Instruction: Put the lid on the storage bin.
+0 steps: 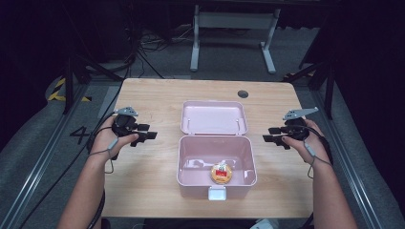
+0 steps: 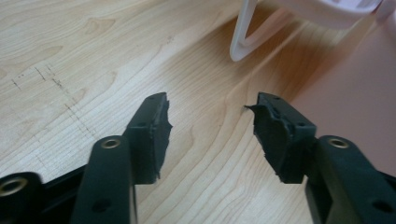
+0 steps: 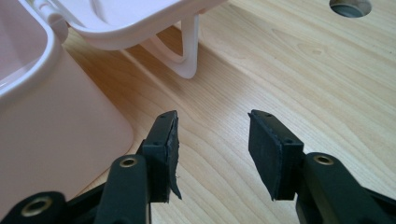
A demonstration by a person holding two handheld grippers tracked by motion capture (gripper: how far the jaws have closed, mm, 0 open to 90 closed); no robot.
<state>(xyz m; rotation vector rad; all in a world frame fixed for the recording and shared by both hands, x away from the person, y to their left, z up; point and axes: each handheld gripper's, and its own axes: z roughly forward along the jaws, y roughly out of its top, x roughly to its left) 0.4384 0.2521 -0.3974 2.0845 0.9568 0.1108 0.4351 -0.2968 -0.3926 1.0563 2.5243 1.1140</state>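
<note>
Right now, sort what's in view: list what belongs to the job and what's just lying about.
Belongs to the job:
pink box, open
its lid, folded back
round snack inside the box
left gripper, open
right gripper, open

Just lying about:
table's cable hole
white desk frame behind
yellow-black floor tape

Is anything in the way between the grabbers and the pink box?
Nothing visible. Bare wooden table lies between the left gripper and the pink box, and between the right gripper and it. Both sit open.
</note>
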